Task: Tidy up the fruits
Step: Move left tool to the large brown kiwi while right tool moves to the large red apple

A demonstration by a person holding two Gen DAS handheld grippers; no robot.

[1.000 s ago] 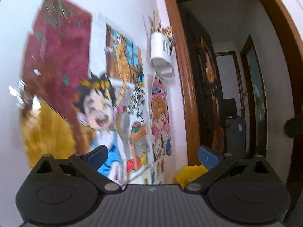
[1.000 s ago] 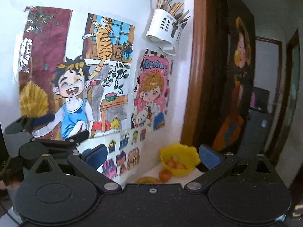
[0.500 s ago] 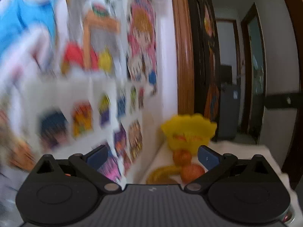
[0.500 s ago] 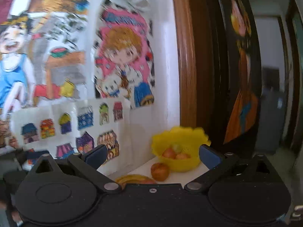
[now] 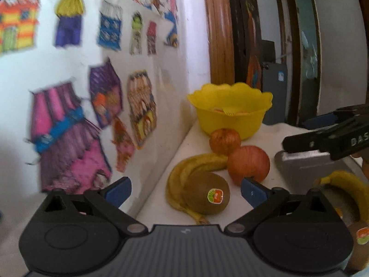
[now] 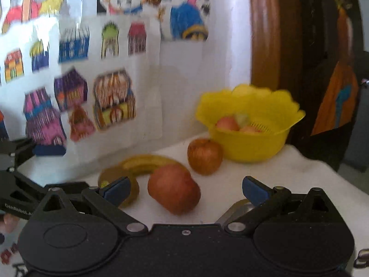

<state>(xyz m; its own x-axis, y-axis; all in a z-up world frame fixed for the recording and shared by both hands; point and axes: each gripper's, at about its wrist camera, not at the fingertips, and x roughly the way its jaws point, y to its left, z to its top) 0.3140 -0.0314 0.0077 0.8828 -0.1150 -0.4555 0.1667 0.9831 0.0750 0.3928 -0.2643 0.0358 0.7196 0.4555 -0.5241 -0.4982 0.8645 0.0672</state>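
Observation:
A yellow bowl (image 5: 230, 113) with some fruit inside stands at the far end of the white table, next to the wall; it also shows in the right wrist view (image 6: 250, 127). In front of it lie two red apples (image 5: 224, 140) (image 5: 249, 165), a banana (image 5: 184, 182) and a kiwi with a sticker (image 5: 207, 196). My left gripper (image 5: 185, 190) is open and empty, just above the kiwi. My right gripper (image 6: 185, 190) is open and empty, with the near apple (image 6: 174, 189) between its fingers' line; it also shows in the left wrist view (image 5: 334, 133).
A wall with coloured drawings (image 5: 69, 115) runs along the table's left side. A wooden door frame (image 5: 219, 34) stands behind the bowl. A metal tray (image 5: 306, 170) holds another banana (image 5: 350, 189) and a kiwi (image 5: 359, 242) at the right.
Both grippers have tilted down from the wall posters toward the table and moved closer. The bowl and loose fruit now fill the views. Both stay open.

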